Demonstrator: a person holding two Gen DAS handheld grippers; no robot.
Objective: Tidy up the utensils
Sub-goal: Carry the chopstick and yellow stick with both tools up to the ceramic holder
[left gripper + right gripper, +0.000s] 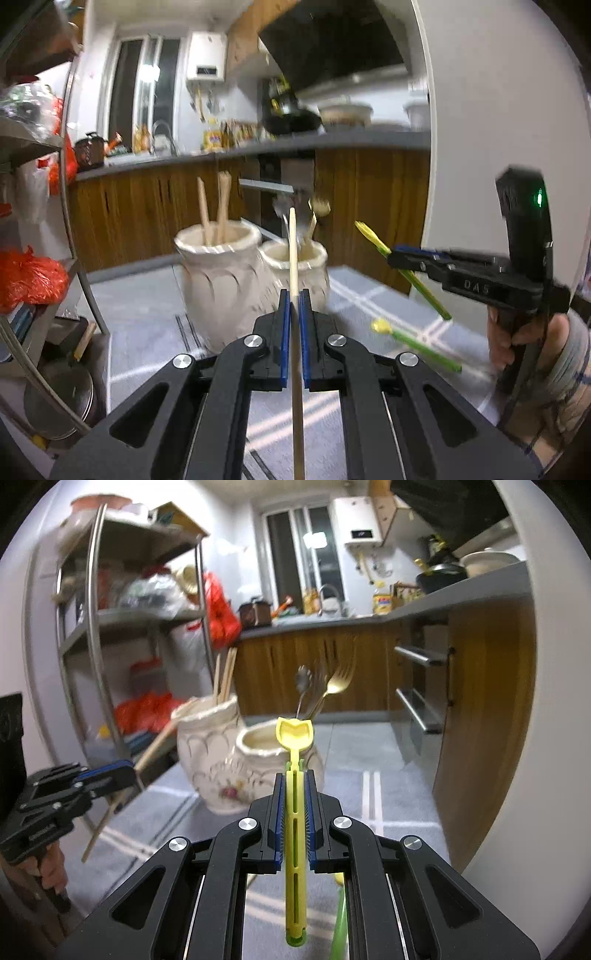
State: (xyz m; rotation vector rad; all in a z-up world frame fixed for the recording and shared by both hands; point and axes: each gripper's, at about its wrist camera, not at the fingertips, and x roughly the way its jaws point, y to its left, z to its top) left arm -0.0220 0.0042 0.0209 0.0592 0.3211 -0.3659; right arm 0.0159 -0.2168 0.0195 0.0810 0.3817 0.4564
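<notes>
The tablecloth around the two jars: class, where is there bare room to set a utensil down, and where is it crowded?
Bare tablecloth lies right of the shorter jar, toward the table's edge by the wooden cabinets, and in front of both jars toward the cameras. It is crowded where the taller jar touches the shorter one, and on the taller jar's left, where the left tongs hold a wooden chopstick.

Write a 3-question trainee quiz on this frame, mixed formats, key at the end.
1. True or false: the left tool is shut on a wooden chopstick.
2. Multiple choice: the right tool holds A) a gold fork B) a yellow-green plastic spoon C) nothing.
3. Fill in: the taller cream jar holds wooden ____; the shorter jar holds metal cutlery, including a gold fork.

Key: 1 true; 2 B; 3 chopsticks.
</notes>
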